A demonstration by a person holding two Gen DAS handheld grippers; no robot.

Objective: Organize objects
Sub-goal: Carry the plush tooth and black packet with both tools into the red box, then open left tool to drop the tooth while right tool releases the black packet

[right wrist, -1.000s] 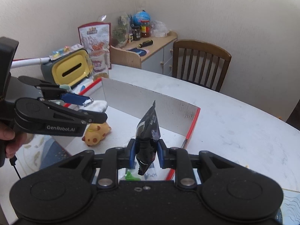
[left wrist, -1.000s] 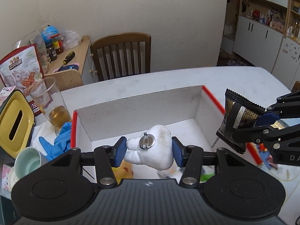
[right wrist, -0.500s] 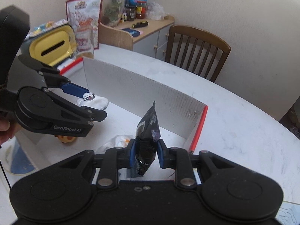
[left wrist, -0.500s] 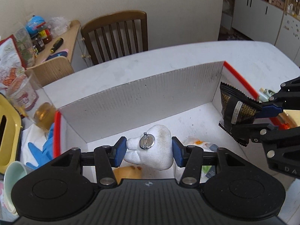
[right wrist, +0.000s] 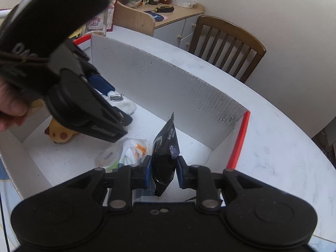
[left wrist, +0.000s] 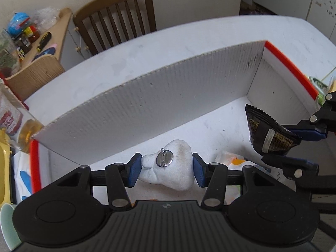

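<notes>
While both grippers hang inside the walls of the white box (left wrist: pixel 147 96), each with something clamped between its blue pads, the step in hand looks like the drop-off: the things are over their destination and not yet let go.

Nearest in the left wrist view, the left gripper (left wrist: pixel 166 169) is closed on a white plush toy (left wrist: pixel 174 168) with a round metal pin on its back, held above the box floor toward the near side. Nearest in the right wrist view, the right gripper (right wrist: pixel 163 171) pinches a black snack packet (right wrist: pixel 164 157) by its lower end, the packet standing upright near the box's right, red-edged wall (right wrist: pixel 239 140).

Just beyond the right gripper a clear plastic bag (right wrist: pixel 126 151) with orange and white contents lies on the box floor, and farther left a yellow plush toy (right wrist: pixel 59 133) rests by the left wall.

Past the tall back wall are the table (left wrist: pixel 189 40) and a wooden chair (left wrist: pixel 117 19).

My judgement is that the next move calls for lowering each item onto bare floor, clear of the bag and the yellow toy, then parting the jaws and lifting out without the two grippers fouling each other.
</notes>
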